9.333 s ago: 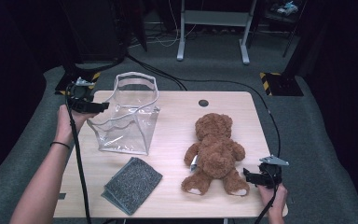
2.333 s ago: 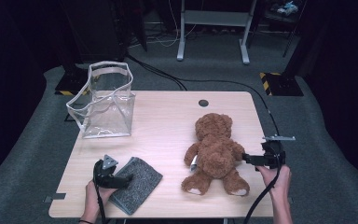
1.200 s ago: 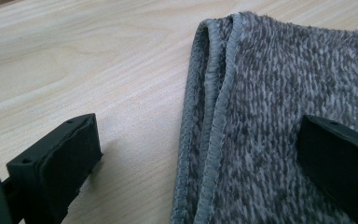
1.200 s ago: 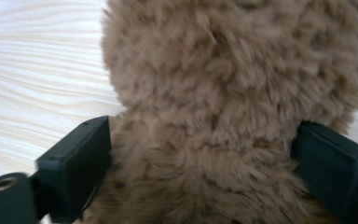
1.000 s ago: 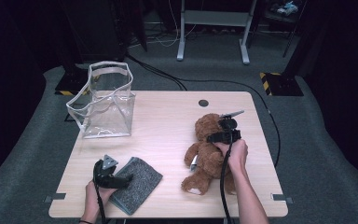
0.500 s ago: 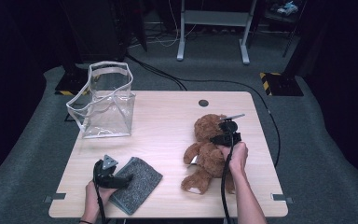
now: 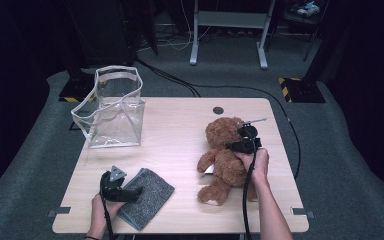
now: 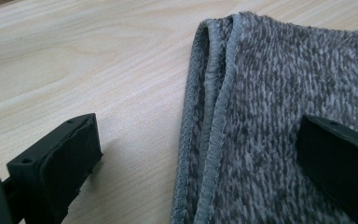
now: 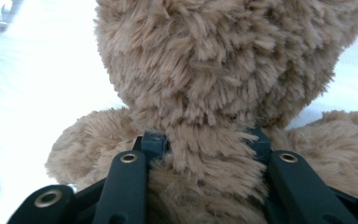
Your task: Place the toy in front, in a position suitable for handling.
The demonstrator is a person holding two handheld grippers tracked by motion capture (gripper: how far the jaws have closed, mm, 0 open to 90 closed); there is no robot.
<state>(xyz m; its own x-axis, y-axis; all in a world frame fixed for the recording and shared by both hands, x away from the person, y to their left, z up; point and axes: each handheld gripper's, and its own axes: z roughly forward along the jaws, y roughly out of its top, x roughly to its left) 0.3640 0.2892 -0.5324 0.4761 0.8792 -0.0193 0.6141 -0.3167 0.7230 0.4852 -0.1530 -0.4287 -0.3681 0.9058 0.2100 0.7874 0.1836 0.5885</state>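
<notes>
Biggest worry at that point was the teddy bear point(image 7: 225, 160): the right claw point(image 9: 205, 140) was pinched on the soft plush just under its head, at about 3 o'clock on the surface point(image 7: 180, 135). Fur squashes, so I reckoned the bear could slump or slip out on a lift, and its legs might drag or snag on the way to the clear bag point(image 7: 112, 110) standing well apart at 10 o'clock. The bag looked floppy too, so it could tip if the bear caught its rim.

Smaller risk: the left claw point(image 8: 196, 154) stood wide apart, straddling the hemmed edge of the grey cloth point(image 7: 145, 197) at 7 o'clock, one jaw over bare wood and one over the knit. Clamping there might catch a single layer only and let the fold fall open.

Versus a second earlier, the right jaws had just been closing with the bear's neck between them; the bear, cloth, bag and left hand looked unchanged.
</notes>
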